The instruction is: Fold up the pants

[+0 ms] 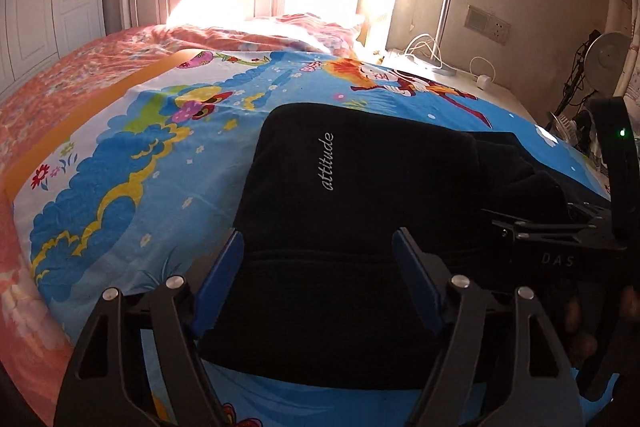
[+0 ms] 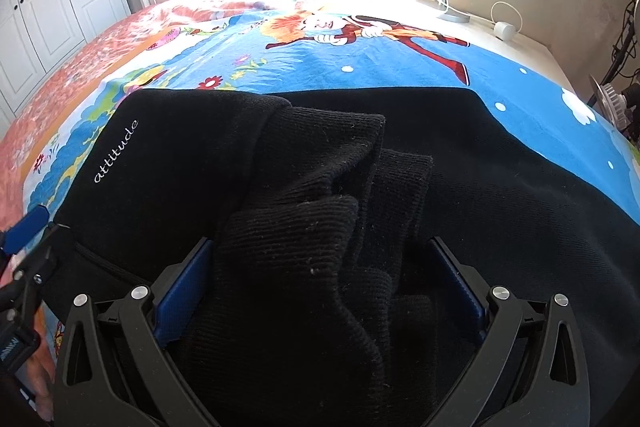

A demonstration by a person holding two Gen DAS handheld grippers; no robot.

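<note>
From the left wrist camera, you see the black pants [image 1: 360, 195] lying on the cartoon bedsheet [image 1: 120, 187], already doubled into a compact block with the white "attitude" lettering [image 1: 325, 161] facing up. Your left gripper [image 1: 318, 247] stands with its blue pads spread wide, hovering at the near edge of the block and holding nothing; whether the pads touch the cloth I cannot tell. The block runs away from you and off toward the right, where the right gripper's body [image 1: 560, 239] sits over the fabric.

From the right wrist camera, your right gripper [image 2: 320, 259] is likewise wide apart, and the bunched ribbed cuffs [image 2: 320, 195] of the pants [image 2: 520, 187] fill the gap between the pads without being pinched. The loose cuff ends lie straight ahead of these tongs, heaped on top of the flatter layer, whose long axis runs left to right across the bed [image 2: 60, 83]. The left gripper's blue tip [image 2: 26, 229] shows at the far left edge.

The cuffs are nearer your right hand, so the tidying probably falls to it.
</note>
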